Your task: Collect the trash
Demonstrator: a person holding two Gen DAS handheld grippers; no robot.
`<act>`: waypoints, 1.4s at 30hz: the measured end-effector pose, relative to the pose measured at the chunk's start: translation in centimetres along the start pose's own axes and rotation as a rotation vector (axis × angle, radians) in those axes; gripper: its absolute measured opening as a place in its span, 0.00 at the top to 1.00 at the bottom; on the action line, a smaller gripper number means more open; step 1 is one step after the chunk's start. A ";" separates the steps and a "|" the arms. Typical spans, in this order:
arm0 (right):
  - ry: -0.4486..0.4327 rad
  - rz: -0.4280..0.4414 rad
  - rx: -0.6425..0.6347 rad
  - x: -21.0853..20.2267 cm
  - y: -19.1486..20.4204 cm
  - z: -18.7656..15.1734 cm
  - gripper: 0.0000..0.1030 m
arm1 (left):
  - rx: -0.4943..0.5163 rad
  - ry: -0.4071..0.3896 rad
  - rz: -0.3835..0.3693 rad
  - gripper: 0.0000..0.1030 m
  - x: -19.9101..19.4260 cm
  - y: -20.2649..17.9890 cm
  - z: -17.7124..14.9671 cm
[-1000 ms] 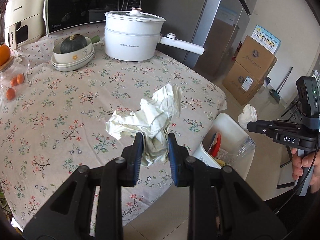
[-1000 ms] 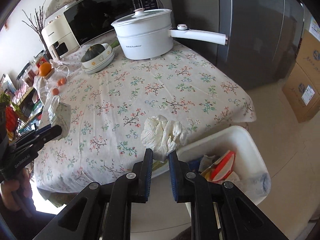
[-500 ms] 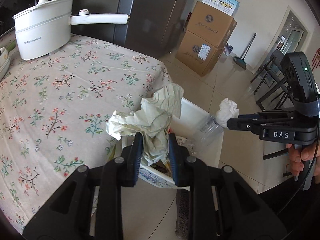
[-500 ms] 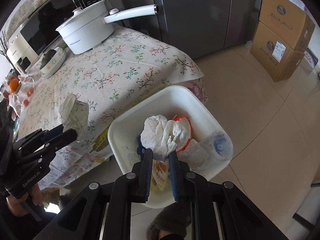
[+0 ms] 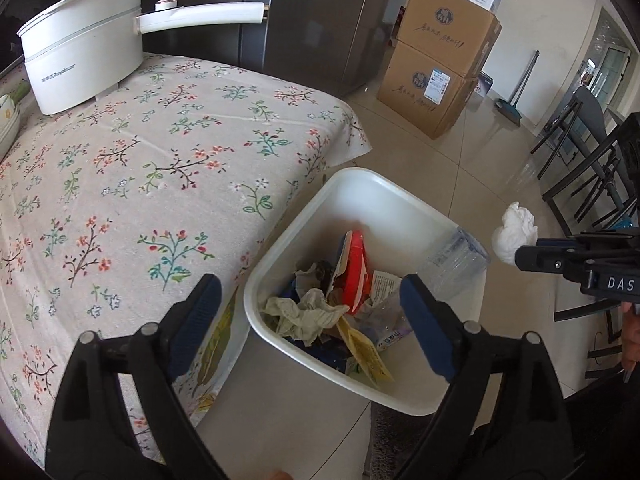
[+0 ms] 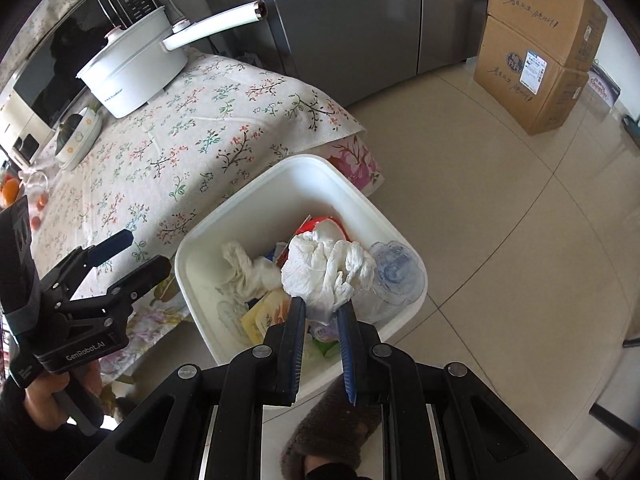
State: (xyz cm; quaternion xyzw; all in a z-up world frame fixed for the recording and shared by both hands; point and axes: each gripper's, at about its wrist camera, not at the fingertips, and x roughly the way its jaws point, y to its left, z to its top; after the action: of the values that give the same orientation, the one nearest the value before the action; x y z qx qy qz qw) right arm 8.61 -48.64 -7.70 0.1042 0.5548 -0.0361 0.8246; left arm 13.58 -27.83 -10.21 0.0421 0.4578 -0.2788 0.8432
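Grippers first, then outward. Our left gripper point(image 5: 308, 316): jaws spread wide and empty, having just been opening over the white rectangular plastic trash bin point(image 5: 360, 178); the crumpled cream-coloured paper wad point(image 5: 304, 314) it let go now lies inside the bin, on the near left of the heap. We judge that drop complete.

Our right gripper point(image 6: 322, 320): blue-padded jaws clamped on a crumpled white tissue ball point(image 6: 326, 270), held above the bin's open mouth, nearer its right side. We hold it there, by our reckoning, so that release sends it straight down into the bin and not onto the floor.

Bin contents, as far as we can tell: a red-and-white wrapper point(image 5: 354, 272), a crushed clear plastic bottle point(image 6: 394, 270), yellow and blue packaging scraps. The heap sits below the rim, so room remains for the tissue.

Surroundings: the bin stands on the beige tiled floor point(image 6: 500, 208), just beside the hanging edge of the floral tablecloth point(image 5: 160, 184) on the left. To the right, open tile. Far off: a white lidded electric pot with a long handle point(image 5: 80, 52), well apart on the table, and two stacked brown cardboard boxes point(image 5: 440, 60). Black chair legs point(image 5: 580, 160) stand far right.
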 end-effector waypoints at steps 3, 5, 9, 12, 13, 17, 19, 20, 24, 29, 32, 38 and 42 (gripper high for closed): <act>0.007 0.000 -0.006 0.3 0.6 0.2 0.83 | -0.012 -0.001 0.041 0.01 -1.2 0.8 -0.5; 0.003 0.013 -0.007 0.4 1.2 0.6 0.80 | -0.033 -0.004 0.067 0.01 -2.4 1.7 -0.8; -0.014 0.023 0.046 0.2 1.7 1.5 0.34 | -0.093 -0.019 0.085 0.01 -5.1 3.4 -1.6; -0.066 0.027 0.076 -1.1 2.4 1.7 0.28 | -0.130 -0.044 0.121 0.01 -7.5 4.6 -2.3; -0.080 0.029 0.082 -1.5 2.7 1.7 0.28 | -0.141 -0.051 0.135 0.01 -8.3 4.9 -2.5; -0.141 -0.002 0.053 -3.5 5.2 0.9 0.28 | -0.196 -0.088 0.204 0.01 -11.9 6.4 -4.1; -0.180 -0.007 0.029 -4.7 6.8 0.1 0.28 | -0.234 -0.102 0.220 0.01 -13.4 7.2 -4.9; -0.201 -0.004 0.019 -5.4 7.6 -0.4 0.27 | -0.252 -0.110 0.226 0.01 -14.3 7.6 -5.4; -0.293 0.014 -0.037 -8.0 11.1 -2.3 0.22 | -0.289 -0.161 0.276 0.01 -17.5 8.9 -7.1; -0.363 0.003 -0.125 -9.4 15.3 -4.5 0.19 | -0.303 -0.195 0.336 0.01 -20.1 10.3 -9.2; -0.376 -0.002 -0.170 -9.4 17.6 -5.6 0.18 | -0.303 -0.203 0.371 0.01 -21.2 11.3 -10.3; -0.385 -0.003 -0.207 -9.2 20.6 -7.3 0.18 | -0.354 -0.215 0.437 0.01 -23.4 13.7 -12.2; -0.405 -0.013 -0.231 -9.5 22.1 -7.9 0.16 | -0.380 -0.215 0.437 0.01 -24.3 14.3 -12.8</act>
State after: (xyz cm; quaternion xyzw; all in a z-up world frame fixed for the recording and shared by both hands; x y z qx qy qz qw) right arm 1.69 -25.97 1.14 -0.0039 0.3794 0.0020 0.9252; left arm 0.94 -1.08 -0.92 -0.0484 0.3902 -0.0032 0.9195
